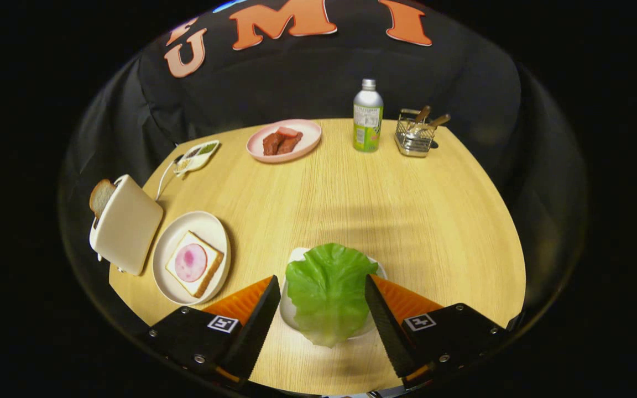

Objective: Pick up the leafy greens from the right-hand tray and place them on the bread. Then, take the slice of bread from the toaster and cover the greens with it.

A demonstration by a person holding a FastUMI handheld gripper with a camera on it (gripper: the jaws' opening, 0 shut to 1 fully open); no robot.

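Observation:
A green lettuce leaf [328, 290] lies on a small white tray [294, 255] right between my fingers. My gripper [323, 283] is open, one finger on each side of the leaf, neither pressing on it. To the left, a white plate [170, 243] holds a slice of bread [208, 272] topped with a round pink slice of ham [191, 262]. Beyond that plate a cream toaster [127, 224] stands at the table's left rim, with a bread slice [100, 196] sticking out of its slot.
At the far side of the round wooden table [407, 210] are a pink plate with red meat strips [283, 140], a green-labelled bottle [367, 116], a wire basket of utensils [416, 134] and a small divided dish [198, 155]. The toaster's cord runs along the left rim.

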